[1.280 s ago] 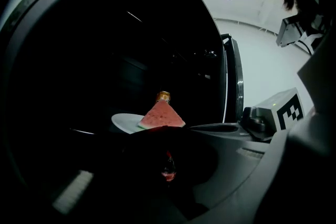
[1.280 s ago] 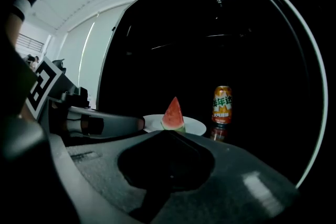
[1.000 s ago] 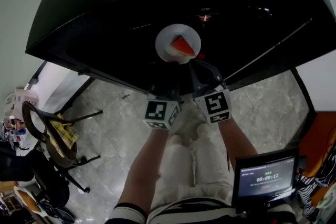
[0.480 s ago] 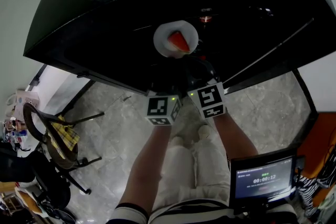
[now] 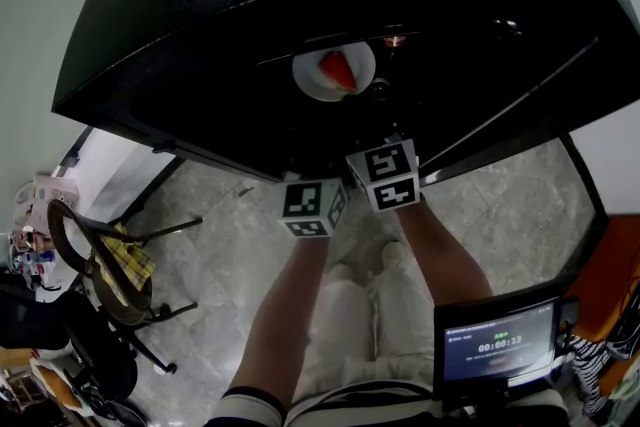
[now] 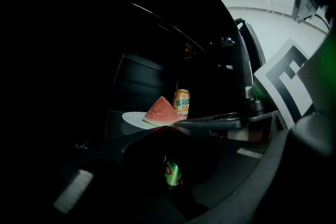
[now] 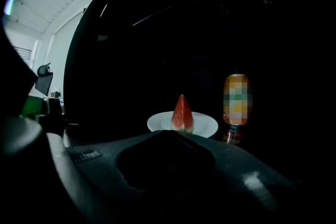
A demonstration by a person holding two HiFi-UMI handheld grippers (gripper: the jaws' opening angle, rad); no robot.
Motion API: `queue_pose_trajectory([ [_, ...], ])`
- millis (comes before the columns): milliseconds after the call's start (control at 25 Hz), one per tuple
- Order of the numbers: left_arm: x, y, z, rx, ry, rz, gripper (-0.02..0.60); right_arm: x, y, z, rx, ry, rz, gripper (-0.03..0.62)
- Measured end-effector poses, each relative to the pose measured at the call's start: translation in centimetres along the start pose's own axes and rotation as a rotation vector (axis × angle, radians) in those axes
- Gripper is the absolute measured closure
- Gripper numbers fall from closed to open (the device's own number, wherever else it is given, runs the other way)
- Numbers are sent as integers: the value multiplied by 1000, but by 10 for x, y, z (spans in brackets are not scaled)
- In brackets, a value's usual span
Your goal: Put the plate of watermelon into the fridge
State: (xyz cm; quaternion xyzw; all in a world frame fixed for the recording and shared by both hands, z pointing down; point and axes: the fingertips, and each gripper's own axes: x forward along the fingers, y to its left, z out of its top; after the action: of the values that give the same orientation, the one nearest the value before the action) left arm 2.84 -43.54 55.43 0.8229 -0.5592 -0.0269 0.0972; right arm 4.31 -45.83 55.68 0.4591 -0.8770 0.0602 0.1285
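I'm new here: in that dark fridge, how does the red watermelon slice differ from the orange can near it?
The red watermelon wedge is a triangle, point up; the orange drink can is an upright cylinder. The wedge sits on a round white plate; the can stands off it, just beyond. The wedge has a green rind; the can carries print. Both are inside the dark fridge.

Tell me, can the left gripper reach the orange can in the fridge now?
Probably not directly. From the left gripper, the orange can stands behind the plate of watermelon, and the fingers of the right gripper cross just before it.
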Motion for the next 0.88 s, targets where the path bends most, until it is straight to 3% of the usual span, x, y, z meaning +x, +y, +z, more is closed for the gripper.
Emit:
queue_pose_trajectory([
  [360,-11,1,5,-7,8,-16,580,-14,5,-1,4,-47,6,599],
  [640,-29,-24,0,11,49,-67,580,-43,9,-10,26,-38,-26,599],
  [880,-74,-48,27,15,67,-123,580,-90,32,16,28,-46,-79,599],
])
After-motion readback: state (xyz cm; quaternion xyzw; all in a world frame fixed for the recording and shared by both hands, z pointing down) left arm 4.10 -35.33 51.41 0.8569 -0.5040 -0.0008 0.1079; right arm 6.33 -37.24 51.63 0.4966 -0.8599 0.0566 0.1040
